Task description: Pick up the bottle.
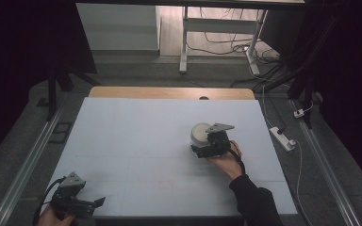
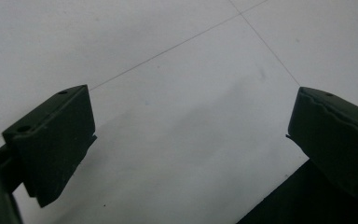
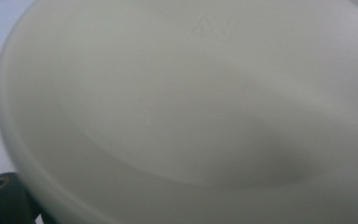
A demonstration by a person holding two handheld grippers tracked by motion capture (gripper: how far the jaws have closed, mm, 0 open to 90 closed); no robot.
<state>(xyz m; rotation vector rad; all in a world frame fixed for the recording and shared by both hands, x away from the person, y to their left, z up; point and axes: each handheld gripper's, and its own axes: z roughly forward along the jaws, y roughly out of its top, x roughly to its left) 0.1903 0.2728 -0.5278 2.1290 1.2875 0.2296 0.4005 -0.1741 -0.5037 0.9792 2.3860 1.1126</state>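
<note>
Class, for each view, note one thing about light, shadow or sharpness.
High view: dim surroundings, pale table brightest. Left gripper view: sharp, soft shadow between the left tongs. Right gripper view: white bowl too close, blurred.

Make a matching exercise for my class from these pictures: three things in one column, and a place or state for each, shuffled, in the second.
Things:
1. left gripper
2. right gripper
3. white container

Places or states:
A. stands on the table, right of its middle
B. jaws wide apart at the near left corner
C. up against the white container

Pairs: 1-B, 2-C, 3-A
</note>
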